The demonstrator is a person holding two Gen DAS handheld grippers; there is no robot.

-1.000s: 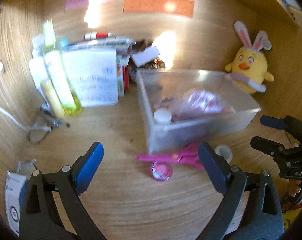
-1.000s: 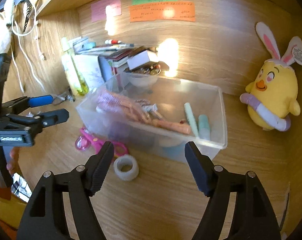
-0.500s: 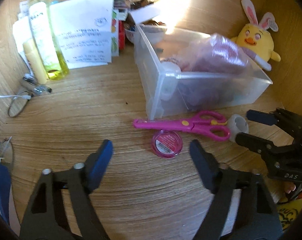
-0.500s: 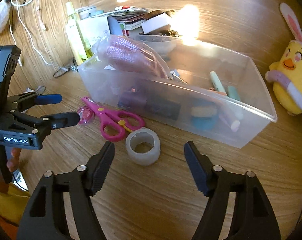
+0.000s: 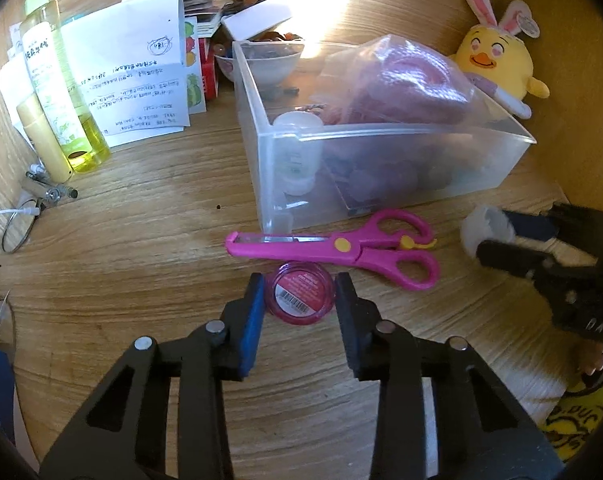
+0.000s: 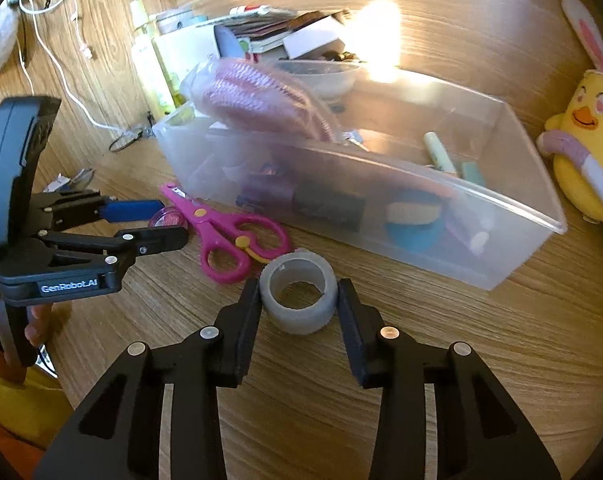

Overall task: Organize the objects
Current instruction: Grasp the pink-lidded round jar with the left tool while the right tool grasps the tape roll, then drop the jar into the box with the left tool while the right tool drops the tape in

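A clear bin (image 5: 381, 160) is sitting on the wooden desk (image 5: 141, 240), with pink scissors (image 5: 341, 246) lying just in front of it. The right gripper (image 6: 298, 300) is pinching a tape roll (image 6: 297, 292) beside the scissors, while the left gripper (image 5: 299, 296) is pinching a small pink jar (image 5: 300, 299) against the desk

Pink round jar (image 5: 300, 299), tape roll (image 6: 298, 290), pink scissors (image 5: 341, 249) beside clear bin (image 5: 381, 168).
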